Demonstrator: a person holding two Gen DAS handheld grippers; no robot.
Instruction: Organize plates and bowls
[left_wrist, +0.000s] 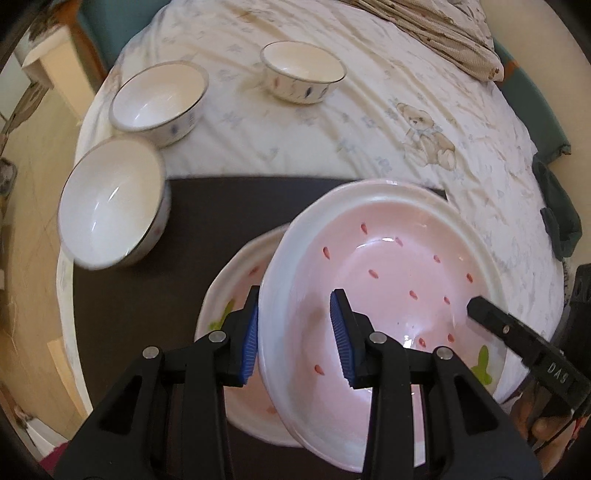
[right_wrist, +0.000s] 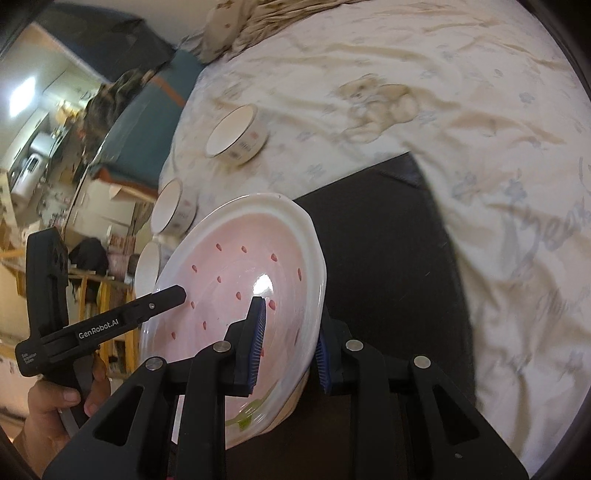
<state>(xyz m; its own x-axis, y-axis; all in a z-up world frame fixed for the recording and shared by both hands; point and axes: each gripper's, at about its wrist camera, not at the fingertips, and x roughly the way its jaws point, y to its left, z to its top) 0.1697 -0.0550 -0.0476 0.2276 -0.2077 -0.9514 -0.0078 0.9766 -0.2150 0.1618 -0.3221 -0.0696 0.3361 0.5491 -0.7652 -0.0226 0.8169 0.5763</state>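
1. At the left edge of the bed (left_wrist: 369, 122), in the left wrist view, we saw three white bowls: the nearest bowl (left_wrist: 110, 203) partly on the dark mat (left_wrist: 184, 229), the middle bowl (left_wrist: 159, 99) just behind it on the sheet, and the far bowl (left_wrist: 303, 70) further toward the middle.
2. On the mat, we saw a second pink plate (left_wrist: 236, 295) lying flat, partly covered. The right wrist view did not show it.
3. The left gripper (left_wrist: 295, 343) held the lifted pink plate (left_wrist: 388, 288) by its left rim, one blue pad under the rim and one inside.
4. The right gripper (right_wrist: 288, 350) clamped the opposite rim of that plate (right_wrist: 236, 295), which stood tilted above the mat (right_wrist: 388, 258).
5. Only the right wrist view showed the person's hand (right_wrist: 55, 406) around the left gripper's handle and the cluttered room beyond the bed's left edge.
6. A teddy bear print (left_wrist: 428, 133) lay on the sheet toward the right.
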